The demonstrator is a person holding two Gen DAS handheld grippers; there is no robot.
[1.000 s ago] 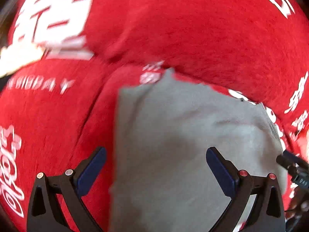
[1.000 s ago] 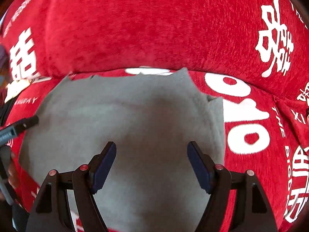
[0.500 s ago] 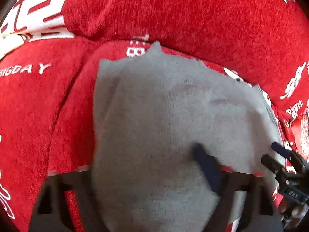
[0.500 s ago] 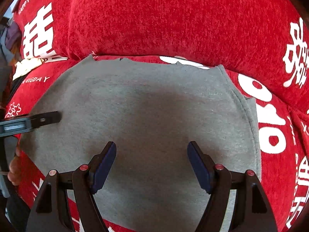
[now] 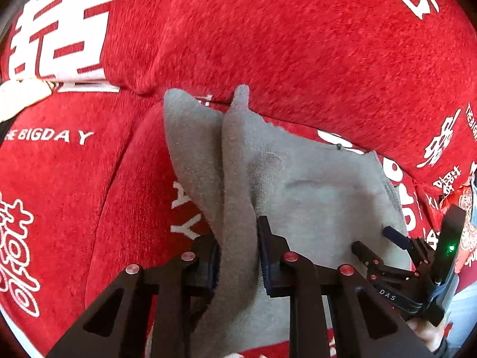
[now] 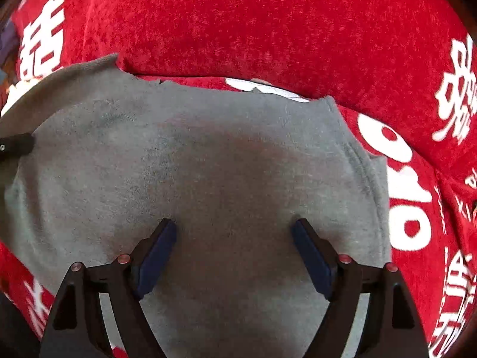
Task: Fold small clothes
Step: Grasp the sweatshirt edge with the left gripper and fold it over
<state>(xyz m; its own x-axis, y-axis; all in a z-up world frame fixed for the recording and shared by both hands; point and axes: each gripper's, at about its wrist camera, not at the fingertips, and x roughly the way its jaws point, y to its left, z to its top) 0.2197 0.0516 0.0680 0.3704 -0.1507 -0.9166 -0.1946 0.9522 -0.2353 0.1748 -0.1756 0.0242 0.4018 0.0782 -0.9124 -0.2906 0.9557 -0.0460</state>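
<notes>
Your left gripper (image 5: 237, 256) has just been closing and now pinches a raised ridge of the grey garment (image 5: 313, 185); your right gripper (image 6: 234, 256) hovers wide open, holding nothing. The garment lies on the red cover (image 5: 298, 44) — soft, limp, light, so take edges or corners. A second ago it lay flat.

Both wrist cameras are looking steeply down, close over the grey cloth (image 5: 313, 188). Both are sharing it and the red cover (image 6: 268, 24).

The garment (image 6: 226, 164) lies on the seat cover (image 6: 417, 208), just before the back cushion (image 6: 268, 24)
</notes>
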